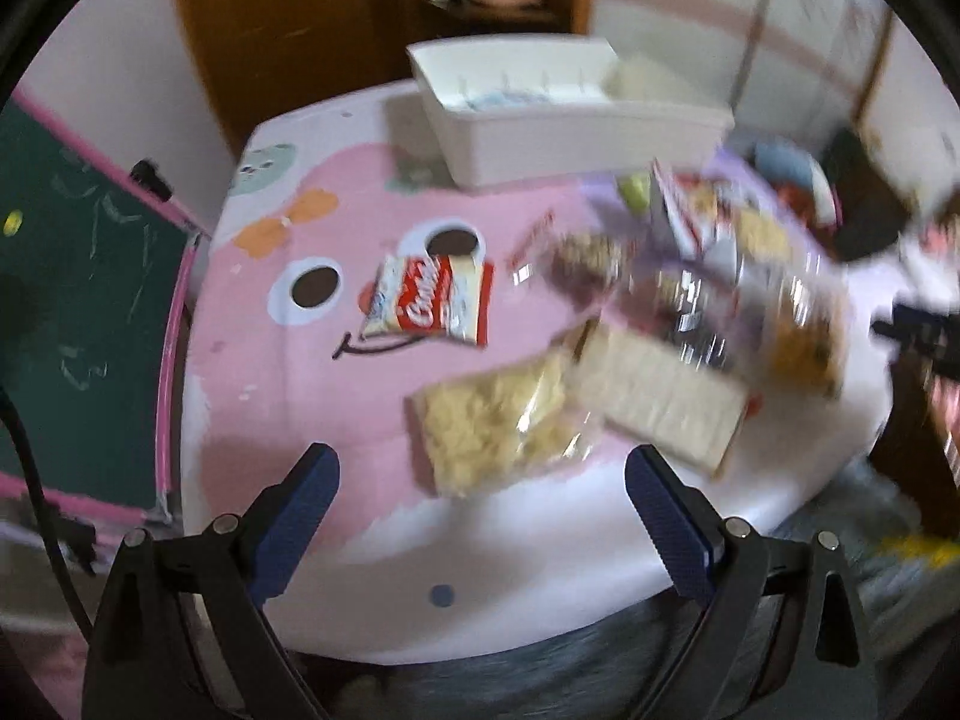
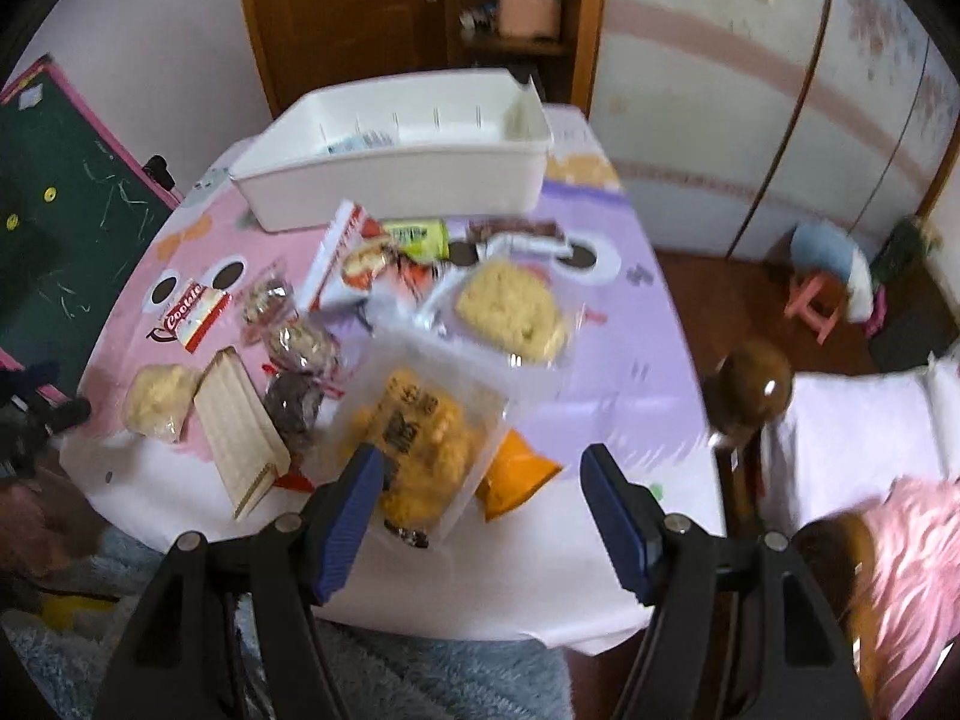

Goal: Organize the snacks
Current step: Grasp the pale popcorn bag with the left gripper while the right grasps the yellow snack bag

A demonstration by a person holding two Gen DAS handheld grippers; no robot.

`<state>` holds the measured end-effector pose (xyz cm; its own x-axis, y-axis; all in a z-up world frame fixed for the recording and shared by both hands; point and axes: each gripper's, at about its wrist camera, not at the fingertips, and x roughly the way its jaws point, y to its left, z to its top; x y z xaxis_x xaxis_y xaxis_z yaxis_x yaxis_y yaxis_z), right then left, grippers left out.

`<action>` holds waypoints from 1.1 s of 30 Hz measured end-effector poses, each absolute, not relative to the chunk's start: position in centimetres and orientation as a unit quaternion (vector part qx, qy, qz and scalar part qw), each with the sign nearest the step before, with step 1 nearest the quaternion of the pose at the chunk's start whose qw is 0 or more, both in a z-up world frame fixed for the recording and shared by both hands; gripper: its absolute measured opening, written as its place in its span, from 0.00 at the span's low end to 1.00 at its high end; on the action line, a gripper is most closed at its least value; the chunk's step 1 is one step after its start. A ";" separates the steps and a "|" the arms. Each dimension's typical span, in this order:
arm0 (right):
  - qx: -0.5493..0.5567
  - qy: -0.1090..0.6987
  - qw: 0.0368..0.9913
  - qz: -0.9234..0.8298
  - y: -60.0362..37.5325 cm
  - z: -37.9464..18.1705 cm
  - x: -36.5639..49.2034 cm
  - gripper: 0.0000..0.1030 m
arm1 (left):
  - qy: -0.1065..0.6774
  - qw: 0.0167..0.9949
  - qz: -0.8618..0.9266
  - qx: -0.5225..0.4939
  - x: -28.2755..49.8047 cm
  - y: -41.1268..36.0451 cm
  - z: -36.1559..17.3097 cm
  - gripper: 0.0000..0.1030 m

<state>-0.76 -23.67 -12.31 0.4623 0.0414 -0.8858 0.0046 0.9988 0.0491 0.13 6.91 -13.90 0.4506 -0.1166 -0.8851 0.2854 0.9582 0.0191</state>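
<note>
Both grippers hang above a small table (image 2: 606,360) covered by a pink and lilac cartoon cloth; both views are motion-blurred.

Left gripper (image 1: 483,474): jaws spread wide, nothing between the blue pads. Below and ahead of it lies a clear pack of pale crumbly snack (image 1: 492,426), and just beside that, touching or overlapping at one corner, a long pale wafer pack (image 1: 654,396).

Right gripper (image 2: 483,468): jaws likewise apart, holding nothing. Under the gap sits a clear bag of yellow-orange snacks (image 2: 420,438), overlapping an orange packet (image 2: 519,474) that pokes out at its right.

A white bin (image 2: 396,168) stands at the far edge of the table; something pale blue lies inside, too blurred to identify.

Between bin and grippers, loose on the cloth:
- red-and-white cookie packet (image 1: 432,300), alone on the pink half, well apart from the heap;
- three small clear packs of brown pieces (image 2: 288,342) in a rough line beside the wafer pack;
- a large red-and-white bag (image 2: 366,264), tilted, near the bin;
- a green packet (image 2: 420,237) behind it;
- a clear bag with a pale yellow block (image 2: 510,312) toward the lilac side.

A green chalkboard (image 1: 78,312) leans at the left of the table.
</note>
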 end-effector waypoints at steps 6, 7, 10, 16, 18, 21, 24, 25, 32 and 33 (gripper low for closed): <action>0.069 0.538 0.840 0.024 -23.9 -14.3 0.7 0.67 | 0.518 0.819 -0.158 0.191 1.6 5.6 -16.7 0.93; 0.071 0.541 0.838 0.023 -23.9 -14.5 0.9 0.67 | 0.520 0.814 -0.161 0.204 2.0 5.3 -17.0 0.93; 0.083 0.547 0.833 0.028 -23.9 -15.3 1.6 0.67 | 0.528 0.798 -0.179 0.229 3.3 4.6 -17.7 0.93; 0.104 0.551 0.827 0.041 -24.1 -16.5 2.8 0.67 | 0.530 0.765 -0.228 0.287 5.0 2.5 -19.4 0.93; 0.113 0.553 0.824 0.050 -24.1 -16.9 3.2 0.67 | 0.538 0.753 -0.232 0.300 5.7 2.1 -20.2 0.93; 0.123 0.557 0.819 0.064 -23.9 -17.3 3.8 0.68 | 0.555 0.741 -0.237 0.294 6.4 1.9 -20.9 0.93; 0.112 0.553 0.822 0.069 -23.5 -17.6 4.4 0.71 | 0.564 0.738 -0.243 0.281 6.6 2.0 -21.3 0.93; 0.110 0.553 0.823 0.071 -23.3 -17.7 4.6 0.72 | 0.569 0.736 -0.243 0.274 6.7 2.1 -21.5 0.90; 0.081 0.545 0.831 0.084 -21.9 -18.3 5.1 0.79 | 0.602 0.743 -0.232 0.176 7.7 3.9 -21.8 0.66; 0.073 0.543 0.832 0.084 -21.6 -18.3 5.0 0.80 | 0.602 0.746 -0.228 0.171 7.8 4.1 -21.8 0.60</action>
